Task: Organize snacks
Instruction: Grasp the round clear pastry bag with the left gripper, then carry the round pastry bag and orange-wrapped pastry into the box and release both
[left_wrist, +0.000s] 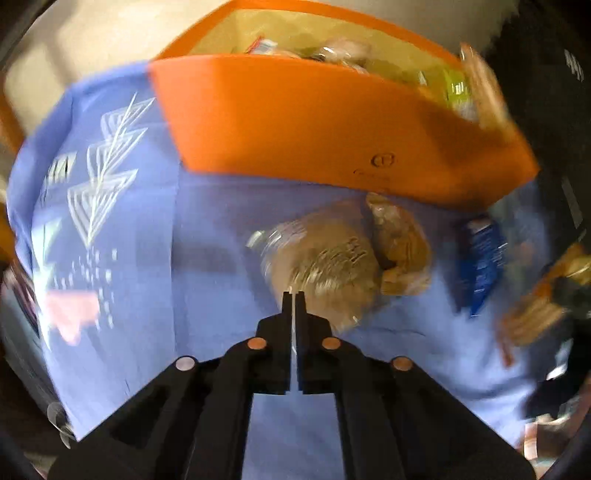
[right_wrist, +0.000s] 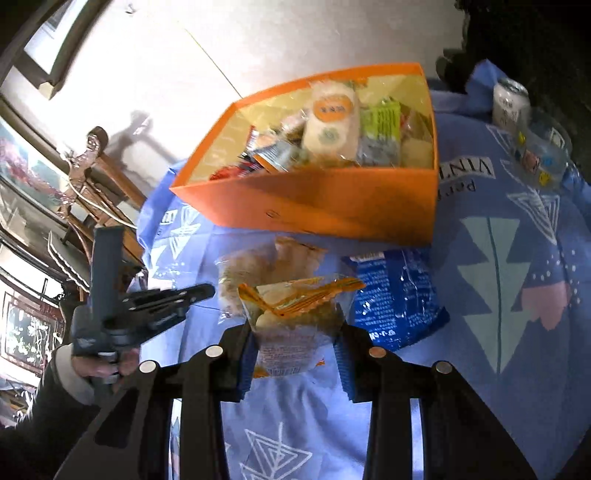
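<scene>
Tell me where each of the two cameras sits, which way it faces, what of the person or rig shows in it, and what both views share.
Left wrist: sits on the left hand-held gripper, looks steeply down at a clear snack bag before the orange box; its shut fingers show.
Right wrist: sits on the right hand-held gripper, faces the box; its fingers grip an orange-trimmed snack packet; the left hand shows.
Shared: box, clear bag, blue packet, blue tablecloth.

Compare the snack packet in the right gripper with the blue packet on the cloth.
The orange-edged snack packet is clamped upright in the right gripper, off the cloth; the blue packet lies flat, untouched. The first is partly clear, showing pale contents; the blue one is opaque, with white print. Both remain outside the orange box.
</scene>
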